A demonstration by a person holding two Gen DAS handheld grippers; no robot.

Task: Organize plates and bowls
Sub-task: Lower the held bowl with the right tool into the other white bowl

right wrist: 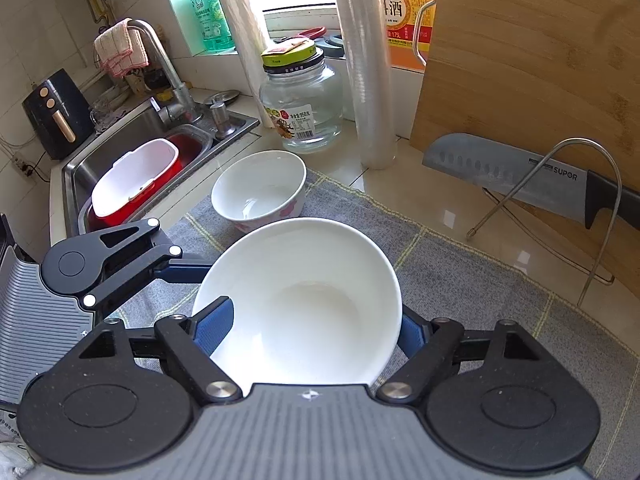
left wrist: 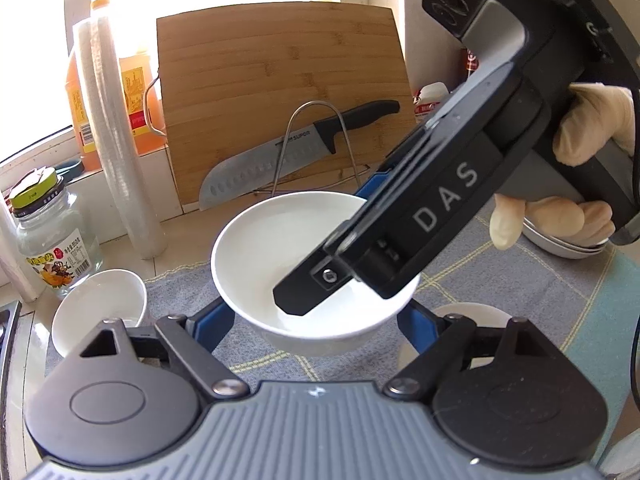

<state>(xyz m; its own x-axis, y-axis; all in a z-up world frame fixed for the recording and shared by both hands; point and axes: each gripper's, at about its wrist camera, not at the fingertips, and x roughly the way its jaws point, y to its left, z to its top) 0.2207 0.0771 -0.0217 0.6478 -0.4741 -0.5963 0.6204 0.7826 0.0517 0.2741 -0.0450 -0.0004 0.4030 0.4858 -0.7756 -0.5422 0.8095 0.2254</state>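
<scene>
A large white bowl [left wrist: 280, 256] [right wrist: 304, 304] is held above the grey checked cloth [right wrist: 460, 280]. My left gripper [left wrist: 316, 320] straddles it, its blue fingers [left wrist: 212, 324] against both sides. My right gripper [right wrist: 308, 332] also holds it, one blue finger [right wrist: 214, 324] inside the rim and the other outside; it shows from the side in the left wrist view [left wrist: 400, 240]. A smaller white bowl with pink flowers [right wrist: 260, 190] [left wrist: 100, 308] stands on the cloth's far left. Grey plates [left wrist: 560, 240] lie stacked behind the right hand.
A bamboo cutting board [left wrist: 280, 92] leans at the back with a knife [left wrist: 296, 152] in a wire rack [right wrist: 560, 200]. A glass jar [right wrist: 302, 100], film rolls [right wrist: 368, 60] and an oil bottle [right wrist: 400, 12] stand by the window. A sink [right wrist: 132, 152] with a red basin is far left.
</scene>
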